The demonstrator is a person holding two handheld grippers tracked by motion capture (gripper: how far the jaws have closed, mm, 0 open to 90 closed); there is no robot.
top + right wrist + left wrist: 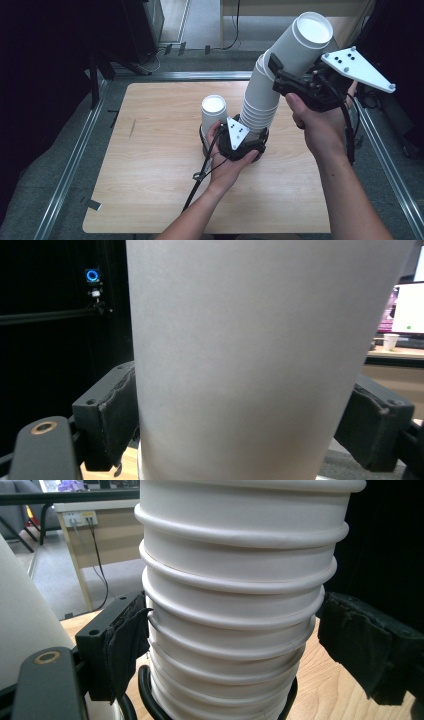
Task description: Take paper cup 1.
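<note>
In the high view, a stack of white paper cups (260, 107) is standing on the wooden table (150, 195), rims up, each cup nested inside the one below. The left tool (248, 138) is gripping the base of this stack, with the person's left hand (227, 160) wrapped around the tool's body. A single white paper cup (214, 114) is standing upright just beside the left tool, on its far left side; its inside is showing nothing but white. The right tool (295, 75) is sitting higher, clamping the topmost cup (302, 42), which is tilting away to the right from the stack with its open mouth facing up; its bottom end is still sitting in the stack's top. The right hand (315, 120) is holding that tool from below.

In the left gripper view, the stack of ringed rims (235, 605) is rising between the two black jaws. The left pad (125, 645) is pressing against the cup wall, and the right pad (360, 645) is sitting against the other side, so the left tool is clamped on the stack. The lone cup's pale wall (25, 625) is showing at the left edge.

In the right gripper view, the smooth wall of the top cup (250, 365) is standing between the jaws, and both pads (112, 415) are pressing on its sides. The right tool is clamped on this cup.
</note>
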